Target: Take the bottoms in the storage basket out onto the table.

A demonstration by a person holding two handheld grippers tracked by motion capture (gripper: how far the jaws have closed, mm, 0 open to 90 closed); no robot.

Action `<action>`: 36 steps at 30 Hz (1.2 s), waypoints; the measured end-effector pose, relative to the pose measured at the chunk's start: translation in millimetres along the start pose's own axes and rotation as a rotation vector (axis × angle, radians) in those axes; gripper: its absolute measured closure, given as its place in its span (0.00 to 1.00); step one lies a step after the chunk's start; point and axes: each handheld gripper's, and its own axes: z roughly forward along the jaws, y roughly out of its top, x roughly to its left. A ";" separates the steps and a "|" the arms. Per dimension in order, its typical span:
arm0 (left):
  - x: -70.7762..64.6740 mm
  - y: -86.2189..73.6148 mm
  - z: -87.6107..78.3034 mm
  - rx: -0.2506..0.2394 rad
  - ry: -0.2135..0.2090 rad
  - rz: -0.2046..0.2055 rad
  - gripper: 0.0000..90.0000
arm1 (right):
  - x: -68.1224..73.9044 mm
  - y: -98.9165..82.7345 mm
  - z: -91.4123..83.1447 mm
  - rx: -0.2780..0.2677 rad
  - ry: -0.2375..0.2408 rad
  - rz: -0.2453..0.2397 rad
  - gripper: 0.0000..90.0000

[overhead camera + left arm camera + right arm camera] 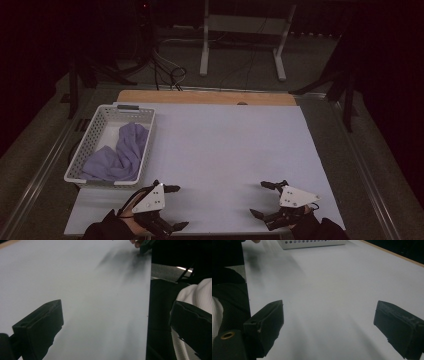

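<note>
A white perforated basket (98, 131) stands at the left of the white board (225, 150) and holds a crumpled purple cloth (120, 155). My left gripper (176, 207) rests open at the board's near left edge, just in front of the basket, with nothing between its jaws. My right gripper (261, 198) rests open at the near right, jaws pointing left and empty. In the left gripper view my left gripper (115, 330) spans bare board. The right gripper (329, 327) looks across the board toward the basket (312, 243).
A wooden strip (205, 97) runs along the board's far edge. Beyond it stand a white metal frame (240, 40) and cables (167, 70) on a grey floor. Dark stands flank the table. A white-sleeved arm (197, 295) sits near the board's front edge.
</note>
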 end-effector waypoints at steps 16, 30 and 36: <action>-1.1 21.6 -13.8 0.011 -0.035 0.025 0.00 | 1.9 2.2 -0.1 -0.013 -0.001 -0.006 0.10; 4.3 38.5 -26.8 0.028 -0.003 0.072 0.00 | 1.9 3.7 -3.0 -0.031 -0.018 -0.008 0.11; 6.5 43.3 -31.3 0.034 0.004 0.090 0.00 | 2.0 2.8 -1.2 -0.025 -0.009 -0.012 0.11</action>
